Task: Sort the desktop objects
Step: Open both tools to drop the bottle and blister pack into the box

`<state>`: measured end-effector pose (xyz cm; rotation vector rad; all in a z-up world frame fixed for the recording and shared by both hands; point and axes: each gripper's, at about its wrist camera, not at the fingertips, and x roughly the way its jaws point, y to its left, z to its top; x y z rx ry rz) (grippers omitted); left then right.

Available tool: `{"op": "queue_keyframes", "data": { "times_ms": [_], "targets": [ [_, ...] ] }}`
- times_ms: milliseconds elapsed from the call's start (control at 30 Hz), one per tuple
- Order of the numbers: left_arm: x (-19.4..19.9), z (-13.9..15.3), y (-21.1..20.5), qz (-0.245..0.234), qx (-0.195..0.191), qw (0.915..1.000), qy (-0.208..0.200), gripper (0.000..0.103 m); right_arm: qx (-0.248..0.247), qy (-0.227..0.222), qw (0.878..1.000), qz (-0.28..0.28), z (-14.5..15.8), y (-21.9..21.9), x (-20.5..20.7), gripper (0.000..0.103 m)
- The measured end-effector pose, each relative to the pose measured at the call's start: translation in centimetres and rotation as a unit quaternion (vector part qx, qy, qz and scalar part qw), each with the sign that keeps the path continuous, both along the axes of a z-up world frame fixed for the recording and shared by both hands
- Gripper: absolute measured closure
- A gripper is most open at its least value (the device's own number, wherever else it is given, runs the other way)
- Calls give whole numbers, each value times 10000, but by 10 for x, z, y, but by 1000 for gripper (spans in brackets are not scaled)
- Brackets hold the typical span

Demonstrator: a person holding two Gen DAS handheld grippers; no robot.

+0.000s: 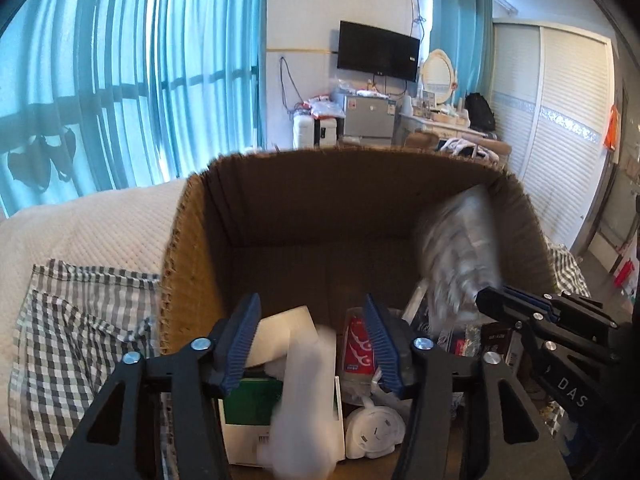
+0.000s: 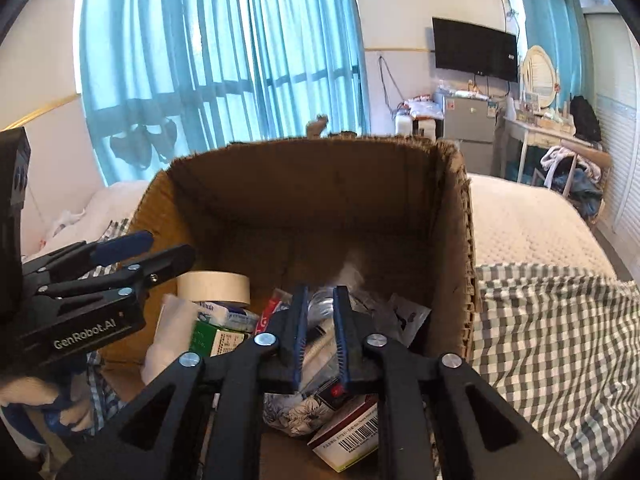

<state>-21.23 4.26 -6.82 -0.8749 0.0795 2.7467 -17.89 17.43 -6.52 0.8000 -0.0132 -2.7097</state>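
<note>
1. We see the cardboard box (image 1: 192, 240) standing on a checked cloth (image 1: 80, 320) on the bed. It is already part filled with sorted items, and both claws are at its near edge.
2. The left gripper (image 1: 311, 304) has its jaws wide apart and nothing is pinched. A white soft pack (image 1: 304, 392) is blurred below and between the pads, which do not touch it.
3. The right gripper (image 2: 322, 292) has its jaws only a narrow gap apart. We see no pad pressing on anything, only box clutter through the gap.
4. The left wrist view shows a clear crinkly packet (image 1: 460, 248), motion-blurred against the right wall of the box just above the right claw's tip. We can't tell whether it touches the claw.
5. Handling of the white pack: we judge it light, squashy and not fragile. Take it across the short middle with a moderate squeeze.
6. Handling of the clear packet: we judge it light, floppy and slick film. Pinch a bunched part or the sealed edge, because a flat face would slip.
7. The tape roll (image 2: 214, 286) is stiff, so grip across the ring wall.
8. The green box (image 2: 208, 340) and the barcode box (image 2: 352, 432) are rigid cartons. Grip them across the narrow sides.
9. The red-and-white pouch (image 1: 358, 344) is thin and slippery, so take it by an edge.
</note>
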Motion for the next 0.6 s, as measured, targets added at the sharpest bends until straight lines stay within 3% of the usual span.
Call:
{"op": "queue_keyframes", "data": {
  "times_ms": [167,300,533,600],
  "targets": [
    [17,22,-6,70,67,9996,262,32,-3,240,9997,-60,21,3,20,82],
    [35,46,-14,144,175,9982,552,21,-78,443,9989,-118,40,8,39,68],
    [70,90,-32,309,362,9940,984,1,-127,750,9970,-151,67,10,72,56],
    [83,103,-36,412,293,9930,1069,0,-167,833,9963,-132,74,10,83,52]
  ]
}}
